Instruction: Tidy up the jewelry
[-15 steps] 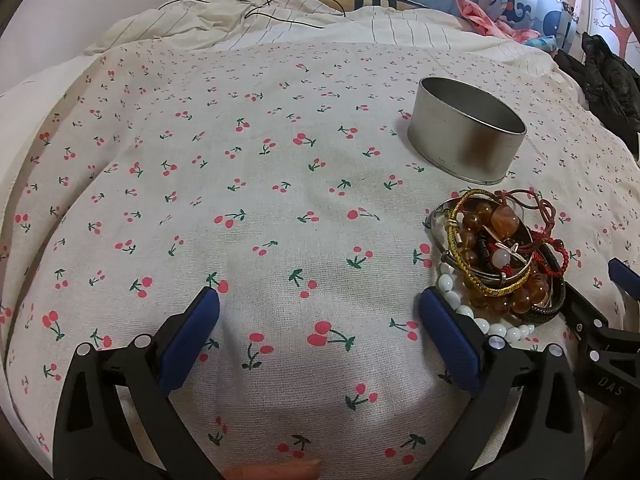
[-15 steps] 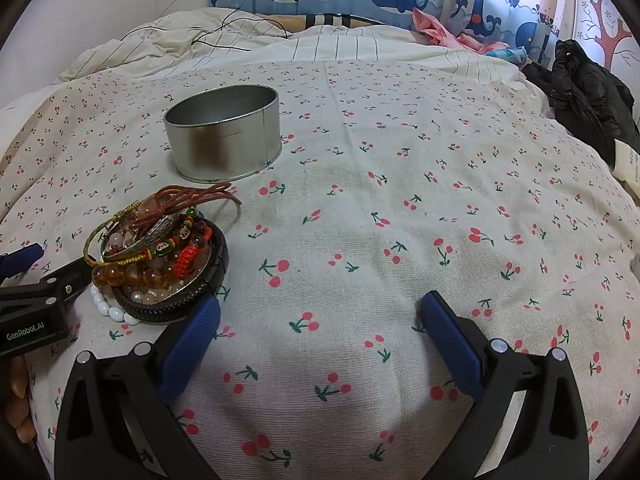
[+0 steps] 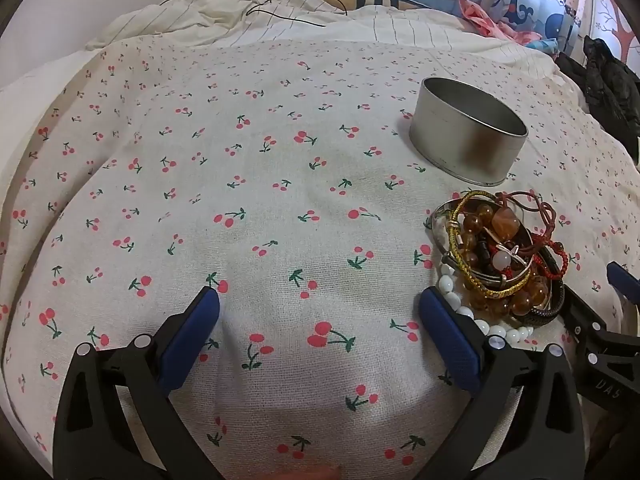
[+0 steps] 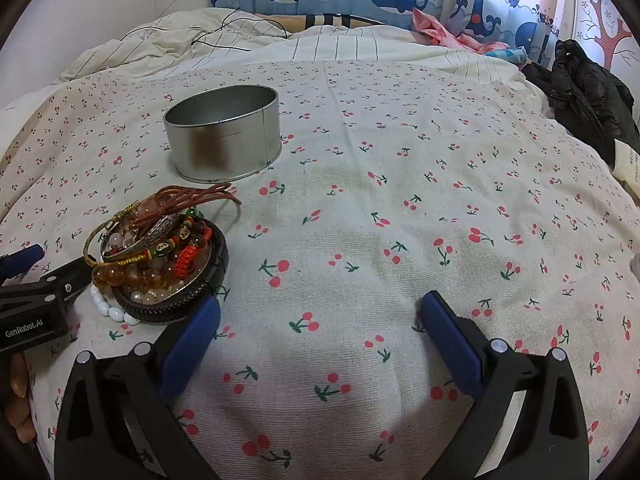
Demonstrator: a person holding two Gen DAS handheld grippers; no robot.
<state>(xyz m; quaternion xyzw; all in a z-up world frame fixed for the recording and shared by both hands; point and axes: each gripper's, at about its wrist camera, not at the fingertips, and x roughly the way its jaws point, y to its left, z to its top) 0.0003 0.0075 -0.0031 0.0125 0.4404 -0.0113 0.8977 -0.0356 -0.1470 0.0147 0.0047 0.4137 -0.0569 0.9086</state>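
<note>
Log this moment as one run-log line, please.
stage: pre-grasp | left gripper: open, empty | right gripper: open, empty | bracelet pile: untouched, between grippers | round tin: upright beyond pile

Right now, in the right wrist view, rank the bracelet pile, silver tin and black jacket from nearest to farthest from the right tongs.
1. Bracelet pile, just left of the right tongs.
2. Silver tin, beyond the pile, left.
3. Black jacket, far right edge.
</note>
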